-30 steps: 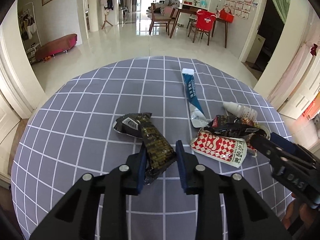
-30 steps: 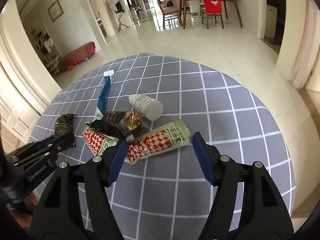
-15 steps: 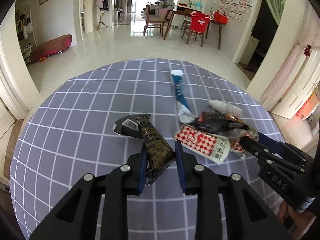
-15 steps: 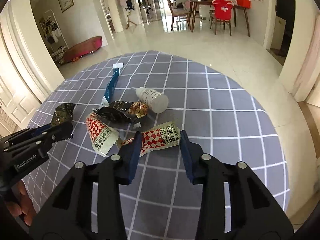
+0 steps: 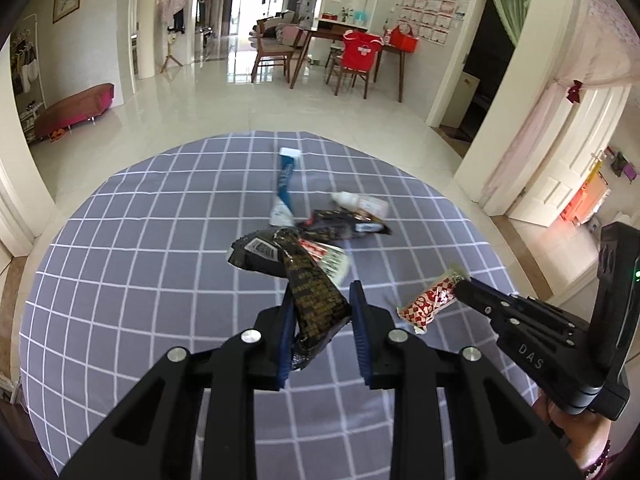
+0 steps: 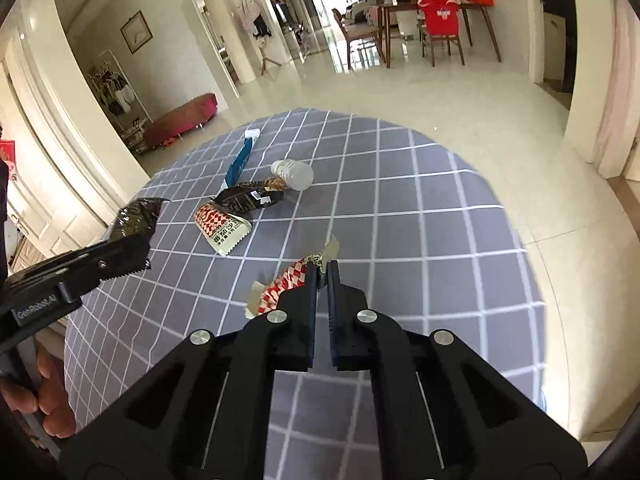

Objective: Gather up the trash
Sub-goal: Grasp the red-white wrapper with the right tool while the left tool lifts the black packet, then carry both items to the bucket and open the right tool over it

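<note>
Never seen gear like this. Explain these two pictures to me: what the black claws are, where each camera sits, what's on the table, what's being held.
No robot here: a person holds a two-finger claw in each hand, with a camera on each looking along its fingers. In the left view, the left gripper is shut on a dark snack wrapper. In the right view, the right gripper pinches a red-and-white sachet. On the grey checked tablecloth lie another red-and-white sachet, a black wrapper, a blue tube and a small white bottle.
</note>
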### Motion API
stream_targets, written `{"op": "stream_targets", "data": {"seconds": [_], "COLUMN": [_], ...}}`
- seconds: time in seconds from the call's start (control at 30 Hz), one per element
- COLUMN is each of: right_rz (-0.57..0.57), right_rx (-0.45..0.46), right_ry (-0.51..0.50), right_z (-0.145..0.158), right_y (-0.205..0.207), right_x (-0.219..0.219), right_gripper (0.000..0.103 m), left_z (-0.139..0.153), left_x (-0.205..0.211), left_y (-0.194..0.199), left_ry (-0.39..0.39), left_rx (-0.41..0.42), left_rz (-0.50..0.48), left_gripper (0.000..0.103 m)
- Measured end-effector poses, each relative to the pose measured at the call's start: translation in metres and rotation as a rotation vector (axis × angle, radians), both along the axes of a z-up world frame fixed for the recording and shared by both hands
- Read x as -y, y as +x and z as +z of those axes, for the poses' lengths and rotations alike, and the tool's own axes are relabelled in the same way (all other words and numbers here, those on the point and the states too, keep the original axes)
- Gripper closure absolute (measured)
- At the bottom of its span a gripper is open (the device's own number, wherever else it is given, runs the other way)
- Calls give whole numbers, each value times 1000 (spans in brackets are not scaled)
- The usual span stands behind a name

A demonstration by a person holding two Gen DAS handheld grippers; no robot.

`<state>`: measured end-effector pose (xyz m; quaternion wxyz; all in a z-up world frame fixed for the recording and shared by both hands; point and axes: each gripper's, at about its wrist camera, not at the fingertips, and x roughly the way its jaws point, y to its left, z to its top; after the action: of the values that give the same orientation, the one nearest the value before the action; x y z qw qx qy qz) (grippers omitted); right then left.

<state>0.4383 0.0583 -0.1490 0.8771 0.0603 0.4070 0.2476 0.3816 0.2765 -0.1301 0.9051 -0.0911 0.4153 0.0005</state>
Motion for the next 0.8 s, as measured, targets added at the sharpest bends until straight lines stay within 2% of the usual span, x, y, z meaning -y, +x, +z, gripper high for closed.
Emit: {"op": "stream_targets", "data": {"seconds": [0.37,0.63,0.8], "right_rz": [-59,-181,-291], "right_rx": [83,141,157], "right_ry": [59,41,-4], "right_z": [32,43,33], "right_y": [-43,-86,-117], "right_x": [64,154,218], "right_gripper": [99,99,99], "left_z": [10,7,-5], "left_x": [68,160,235], "left_y": [-11,-15,-16], "left_ry": [-58,-87,-85], "left_rx": [1,-9,-34], "left_rz": [-146,-297,-410], "left_gripper": [78,78,78]}}
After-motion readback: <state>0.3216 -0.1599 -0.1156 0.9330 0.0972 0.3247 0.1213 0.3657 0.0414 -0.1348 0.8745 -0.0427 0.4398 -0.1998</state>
